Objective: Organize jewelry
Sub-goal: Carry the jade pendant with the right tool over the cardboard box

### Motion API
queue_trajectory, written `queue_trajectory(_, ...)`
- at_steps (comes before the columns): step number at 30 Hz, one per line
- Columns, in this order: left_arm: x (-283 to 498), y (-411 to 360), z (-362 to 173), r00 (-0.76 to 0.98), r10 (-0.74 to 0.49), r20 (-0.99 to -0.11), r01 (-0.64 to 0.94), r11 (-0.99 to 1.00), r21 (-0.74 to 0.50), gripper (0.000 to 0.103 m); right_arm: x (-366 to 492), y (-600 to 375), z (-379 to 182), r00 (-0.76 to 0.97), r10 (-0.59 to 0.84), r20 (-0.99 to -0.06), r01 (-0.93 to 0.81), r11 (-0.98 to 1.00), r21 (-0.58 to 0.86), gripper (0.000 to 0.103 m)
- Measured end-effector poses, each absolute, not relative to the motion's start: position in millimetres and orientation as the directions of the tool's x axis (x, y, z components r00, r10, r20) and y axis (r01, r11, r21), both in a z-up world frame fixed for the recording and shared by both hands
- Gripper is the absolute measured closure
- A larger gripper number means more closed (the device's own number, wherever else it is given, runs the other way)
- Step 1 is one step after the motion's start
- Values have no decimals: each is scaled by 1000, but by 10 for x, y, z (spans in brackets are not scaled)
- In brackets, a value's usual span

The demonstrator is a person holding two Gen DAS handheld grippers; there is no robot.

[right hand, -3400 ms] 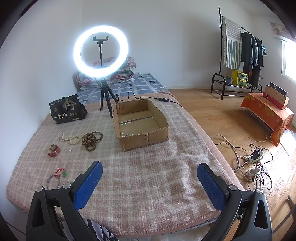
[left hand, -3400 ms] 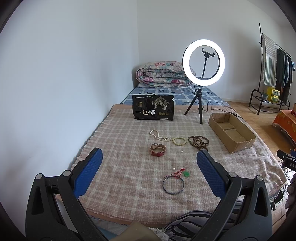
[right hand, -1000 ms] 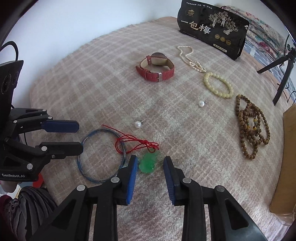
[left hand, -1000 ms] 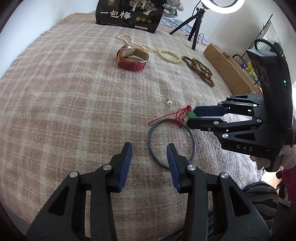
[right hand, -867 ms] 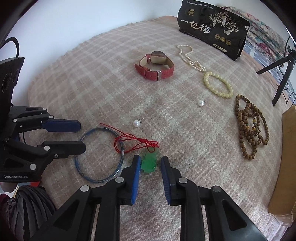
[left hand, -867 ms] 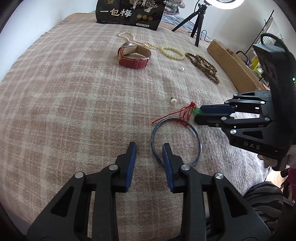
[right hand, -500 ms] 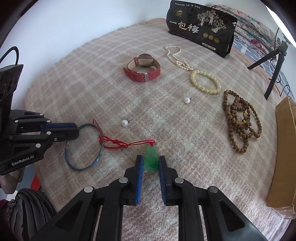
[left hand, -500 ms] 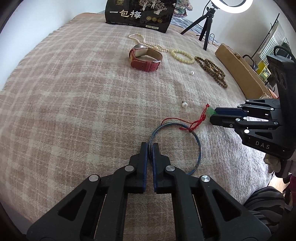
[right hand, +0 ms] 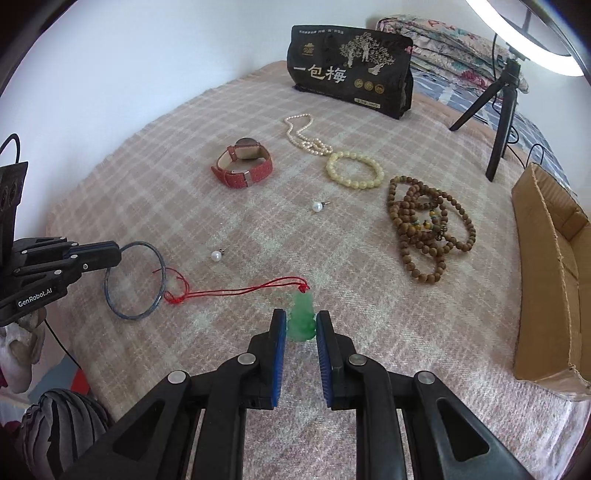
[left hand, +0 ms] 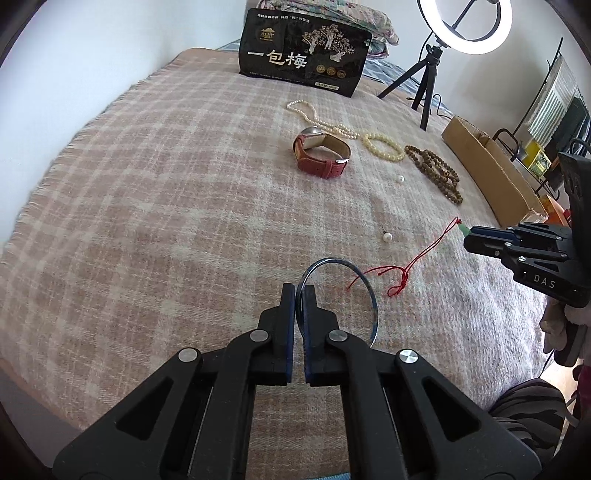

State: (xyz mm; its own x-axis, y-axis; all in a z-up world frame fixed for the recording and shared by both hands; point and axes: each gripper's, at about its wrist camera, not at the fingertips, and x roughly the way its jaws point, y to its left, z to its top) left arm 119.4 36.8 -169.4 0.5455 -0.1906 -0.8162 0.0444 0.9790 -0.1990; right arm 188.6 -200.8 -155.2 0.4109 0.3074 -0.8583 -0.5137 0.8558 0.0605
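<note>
Two grippers are both clamping jewelry: the left gripper (left hand: 300, 295) is pinching the blue bangle (left hand: 364, 286) at lower centre of its view, while the right gripper (right hand: 301, 325) is squeezing the green pendant (right hand: 302, 317), its red cord (right hand: 236, 290) trailing leftward across the plaid blanket (right hand: 166, 166) toward the bangle.

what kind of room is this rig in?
Most likely a bedroom used as a recording spot: the jewelry lies on a plaid blanket over a bed, folded quilts are stacked at the far end, and a ring light stands on a tripod.
</note>
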Motion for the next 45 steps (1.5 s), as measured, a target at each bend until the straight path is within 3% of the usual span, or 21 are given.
queue_trajectory(16,1120,217,-1248,631,-200,-749,107,979,-171,102,1638,-2456,-1189,524,344,-779,-426,898,110,88)
queue_trajectory(45,1384,-134,-871,672,-254,-696,223,965,-137,103,1590,-2852,-841,611,330,-720,-371,922,109,88)
